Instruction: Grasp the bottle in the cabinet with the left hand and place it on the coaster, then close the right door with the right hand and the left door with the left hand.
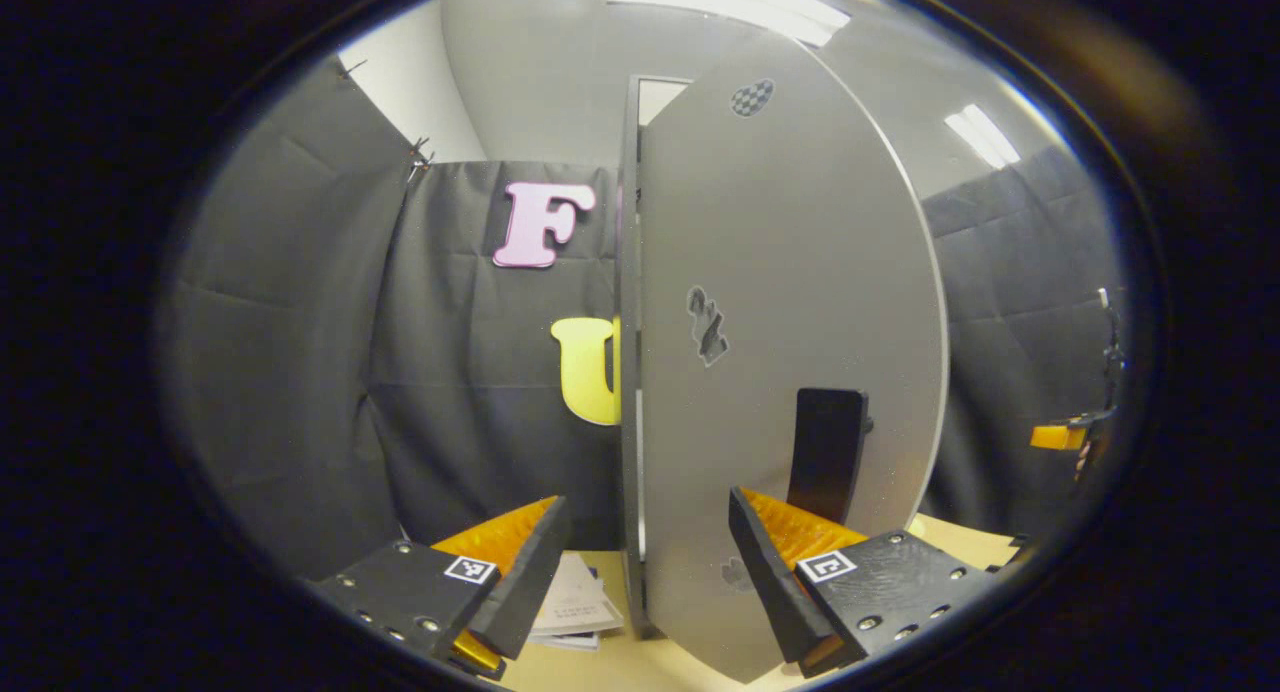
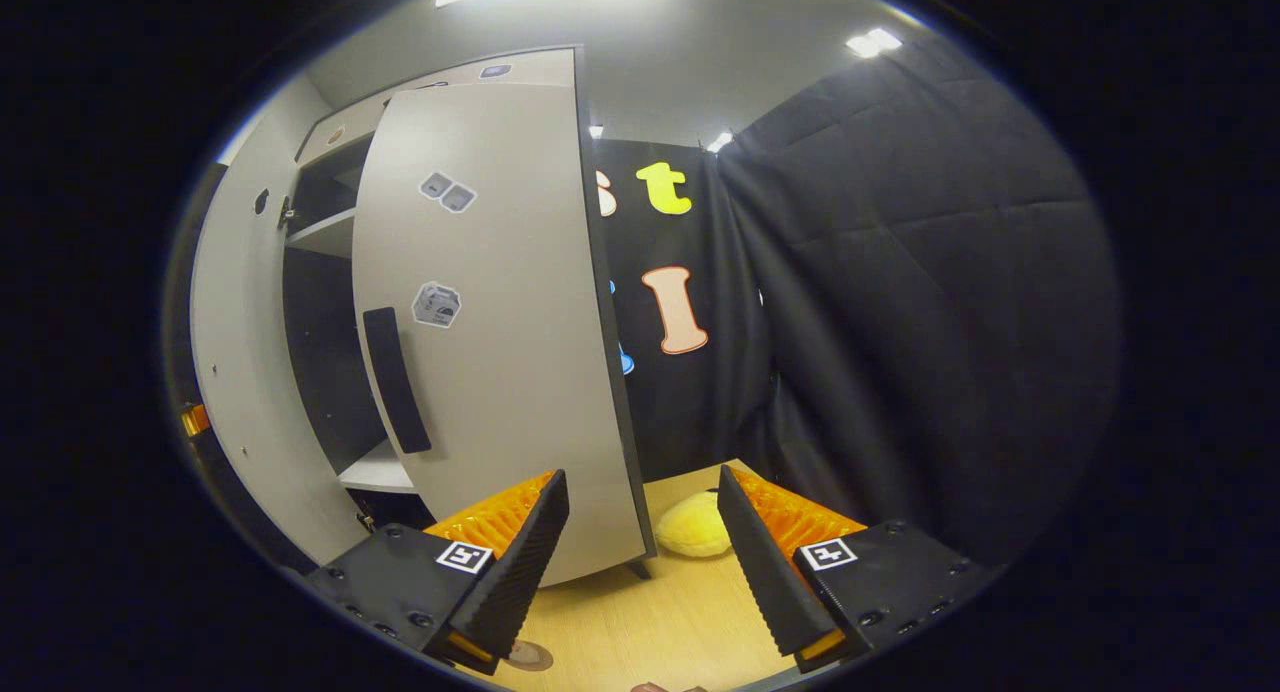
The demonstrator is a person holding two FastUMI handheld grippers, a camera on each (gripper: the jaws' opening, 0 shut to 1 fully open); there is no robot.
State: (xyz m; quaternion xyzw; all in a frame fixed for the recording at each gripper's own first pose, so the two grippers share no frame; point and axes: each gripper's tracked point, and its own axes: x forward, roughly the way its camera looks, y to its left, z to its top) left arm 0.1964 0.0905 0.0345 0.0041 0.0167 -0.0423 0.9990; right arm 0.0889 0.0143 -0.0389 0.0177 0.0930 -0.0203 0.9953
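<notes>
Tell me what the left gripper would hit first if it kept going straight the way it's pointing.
Most likely the grey cabinet door. In the left gripper view, the open left gripper points at the door's near edge, with its dark handle slightly right. Depth is hard to judge.

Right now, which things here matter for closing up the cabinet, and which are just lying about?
For the job: left door, its handle, right door, its handle, coaster.
Lying about: booklets, yellow plush toy.
</notes>
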